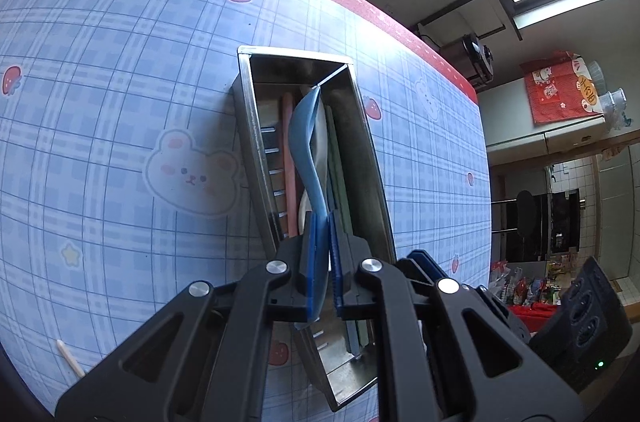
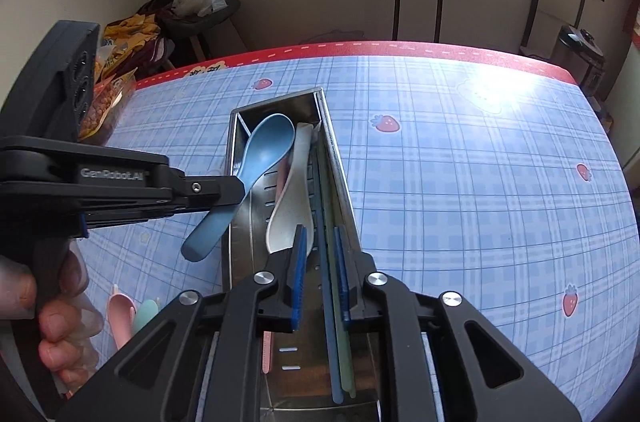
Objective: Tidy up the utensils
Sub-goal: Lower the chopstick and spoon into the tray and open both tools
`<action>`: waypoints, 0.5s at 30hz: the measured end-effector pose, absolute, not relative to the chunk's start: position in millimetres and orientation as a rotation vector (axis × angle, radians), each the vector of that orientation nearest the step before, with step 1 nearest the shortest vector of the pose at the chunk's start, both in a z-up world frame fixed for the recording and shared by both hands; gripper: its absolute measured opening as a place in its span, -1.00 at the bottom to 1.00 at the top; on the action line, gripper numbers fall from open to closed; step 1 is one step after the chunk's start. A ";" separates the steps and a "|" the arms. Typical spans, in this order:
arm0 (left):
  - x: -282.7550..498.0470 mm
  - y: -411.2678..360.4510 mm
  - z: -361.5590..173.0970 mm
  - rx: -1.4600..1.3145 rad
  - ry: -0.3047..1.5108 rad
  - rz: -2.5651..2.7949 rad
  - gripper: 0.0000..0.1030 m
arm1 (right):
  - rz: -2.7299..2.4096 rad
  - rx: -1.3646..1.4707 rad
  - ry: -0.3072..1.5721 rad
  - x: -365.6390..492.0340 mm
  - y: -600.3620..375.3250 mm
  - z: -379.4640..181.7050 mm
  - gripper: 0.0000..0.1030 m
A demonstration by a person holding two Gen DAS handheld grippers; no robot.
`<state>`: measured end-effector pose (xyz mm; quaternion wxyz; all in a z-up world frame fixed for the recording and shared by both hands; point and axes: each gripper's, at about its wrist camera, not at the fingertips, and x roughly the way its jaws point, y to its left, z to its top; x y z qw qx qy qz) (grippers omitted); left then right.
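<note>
Spoon, blue [image 2: 256, 162], pinched mid-handle by left claw [image 1: 322, 242], bowl tilted over the far end of the steel tray [image 2: 340, 166], handle end hanging outside the tray's left wall. In the tray: white spoon [image 2: 290, 198], pink stick [image 1: 291, 158], blue and green chopsticks [image 2: 332, 302]. Right claw [image 2: 320, 274] spread slightly above the chopsticks, gripping nothing. Pink and green spoons [image 2: 132, 314] lie on the tabletop [image 2: 460, 182] near the person's hand [image 2: 52, 322].

Judgement: swing the handle in line with the tray's length, lower until the bowl rests, then release; keep clear of the white spoon.

Writing: "GenRobot.AI" on left claw's body; tablecloth characters unreadable.
</note>
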<state>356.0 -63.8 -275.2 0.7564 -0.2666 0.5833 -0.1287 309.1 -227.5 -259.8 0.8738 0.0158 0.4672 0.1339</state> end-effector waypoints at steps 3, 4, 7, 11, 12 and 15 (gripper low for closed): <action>360.5 -71.8 -276.0 -0.569 1.268 -0.277 -0.79 | 0.243 0.049 0.948 301.4 -236.1 -249.7 -0.25; 362.0 -75.3 -275.7 -0.562 1.268 -0.273 -0.79 | 0.229 0.060 0.941 298.9 -240.3 -247.1 -0.18; 365.8 -83.5 -277.0 -0.547 1.273 -0.275 -0.79 | 0.192 0.096 0.929 292.8 -255.1 -242.6 0.08; 371.0 -93.8 -279.6 -0.530 1.278 -0.285 -0.79 | 0.156 0.131 0.928 287.1 -270.0 -241.2 0.34; 373.4 -98.8 -280.7 -0.526 1.280 -0.286 -0.79 | 0.151 0.134 0.930 284.5 -272.9 -241.9 0.38; 377.9 -106.7 -285.4 -0.515 1.293 -0.293 -0.79 | 0.138 0.144 0.935 280.8 -278.4 -243.7 0.48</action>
